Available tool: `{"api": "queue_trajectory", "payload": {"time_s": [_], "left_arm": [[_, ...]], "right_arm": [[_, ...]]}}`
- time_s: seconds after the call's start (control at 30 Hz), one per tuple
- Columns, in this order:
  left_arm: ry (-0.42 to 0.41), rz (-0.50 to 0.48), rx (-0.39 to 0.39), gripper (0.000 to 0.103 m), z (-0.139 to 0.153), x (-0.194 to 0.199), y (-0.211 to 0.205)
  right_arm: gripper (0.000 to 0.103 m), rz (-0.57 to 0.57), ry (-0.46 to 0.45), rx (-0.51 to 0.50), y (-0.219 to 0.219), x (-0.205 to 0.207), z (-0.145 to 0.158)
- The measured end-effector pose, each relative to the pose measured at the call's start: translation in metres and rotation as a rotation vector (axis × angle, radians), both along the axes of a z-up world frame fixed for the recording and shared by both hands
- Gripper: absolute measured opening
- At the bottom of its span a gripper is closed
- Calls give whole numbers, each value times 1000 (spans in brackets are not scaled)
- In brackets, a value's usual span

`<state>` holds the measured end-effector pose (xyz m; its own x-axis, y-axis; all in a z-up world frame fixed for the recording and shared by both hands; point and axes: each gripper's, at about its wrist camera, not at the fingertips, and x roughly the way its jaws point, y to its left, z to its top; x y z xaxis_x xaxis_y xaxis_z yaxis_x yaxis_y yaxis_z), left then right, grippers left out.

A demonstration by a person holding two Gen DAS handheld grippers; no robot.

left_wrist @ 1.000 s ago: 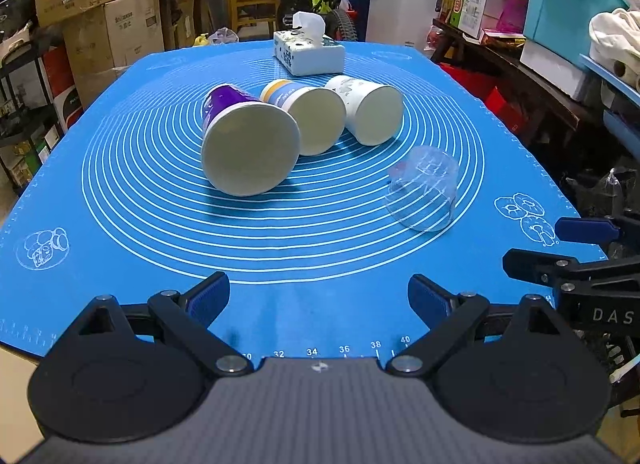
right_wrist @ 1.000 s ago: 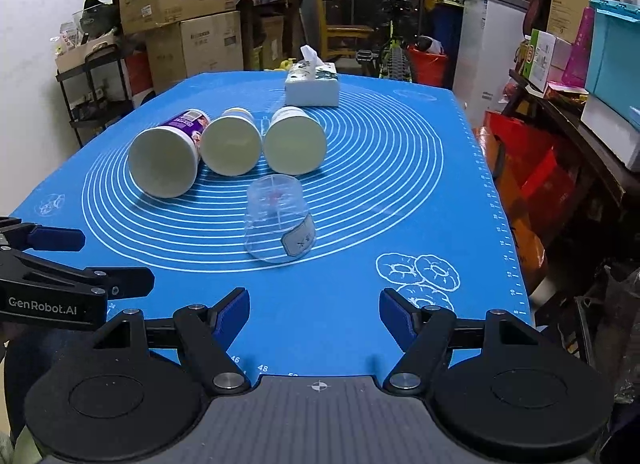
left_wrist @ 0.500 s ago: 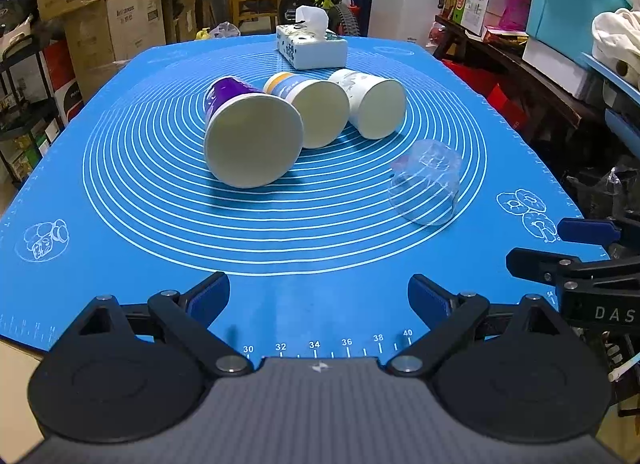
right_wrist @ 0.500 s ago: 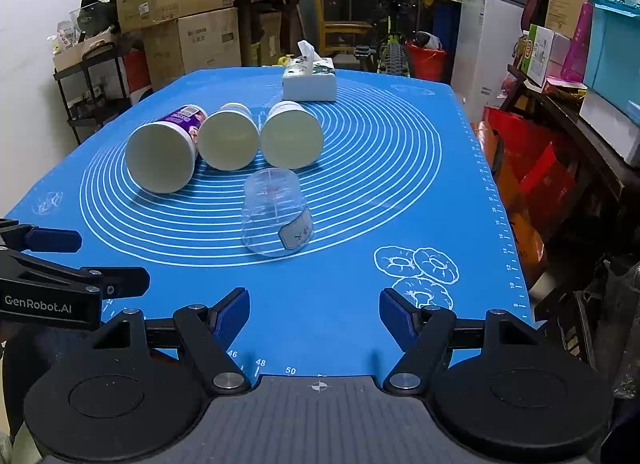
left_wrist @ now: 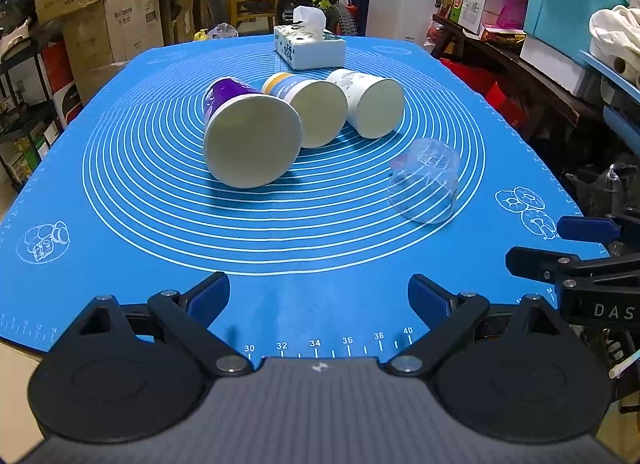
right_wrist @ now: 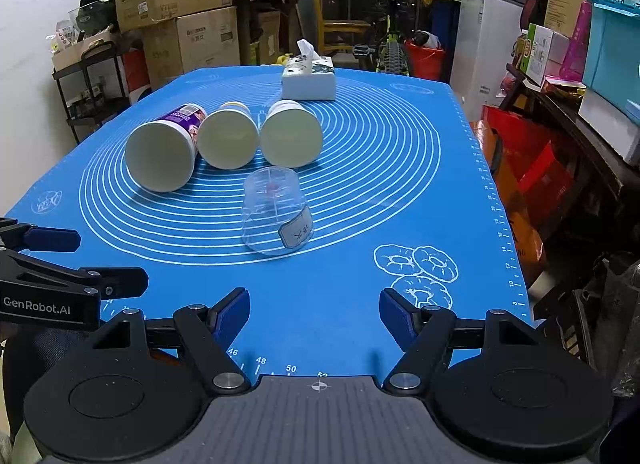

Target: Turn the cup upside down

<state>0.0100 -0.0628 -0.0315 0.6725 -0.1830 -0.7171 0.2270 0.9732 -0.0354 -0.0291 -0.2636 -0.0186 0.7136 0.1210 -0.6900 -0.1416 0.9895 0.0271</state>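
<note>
Three paper cups lie on their sides on the blue mat [left_wrist: 120, 223], mouths toward me: a purple cup [left_wrist: 250, 135], a yellow-banded cup [left_wrist: 312, 111] and a white patterned cup [left_wrist: 370, 103]. A clear plastic cup [left_wrist: 426, 181] lies on its side to their right. In the right wrist view they show as the purple cup [right_wrist: 162, 153], middle cup [right_wrist: 228, 137], right cup [right_wrist: 291, 135] and clear cup [right_wrist: 278, 215]. My left gripper [left_wrist: 318, 298] is open and empty over the mat's near edge. My right gripper [right_wrist: 314, 314] is open and empty, in front of the clear cup.
A tissue box [left_wrist: 310, 45] stands at the mat's far side, behind the cups. Cardboard boxes [left_wrist: 92, 3] are stacked at the left. Shelves with bins [left_wrist: 568, 15] line the right side. The mat's right edge [right_wrist: 496, 223] drops off beside red bags.
Both grippers have moved slightly forward toward the cups; the cups look a little nearer. The jaws stay open and nothing on the mat has moved.
</note>
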Motion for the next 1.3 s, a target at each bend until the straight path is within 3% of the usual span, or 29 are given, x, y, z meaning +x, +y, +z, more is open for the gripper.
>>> {"api": "queue_trajectory", "payload": {"time_s": [1.3], "left_arm": [[-11,-9,13,95,1,-3,0]], "right_arm": [[77,-12,8,7,-2,-2,-3]]}}
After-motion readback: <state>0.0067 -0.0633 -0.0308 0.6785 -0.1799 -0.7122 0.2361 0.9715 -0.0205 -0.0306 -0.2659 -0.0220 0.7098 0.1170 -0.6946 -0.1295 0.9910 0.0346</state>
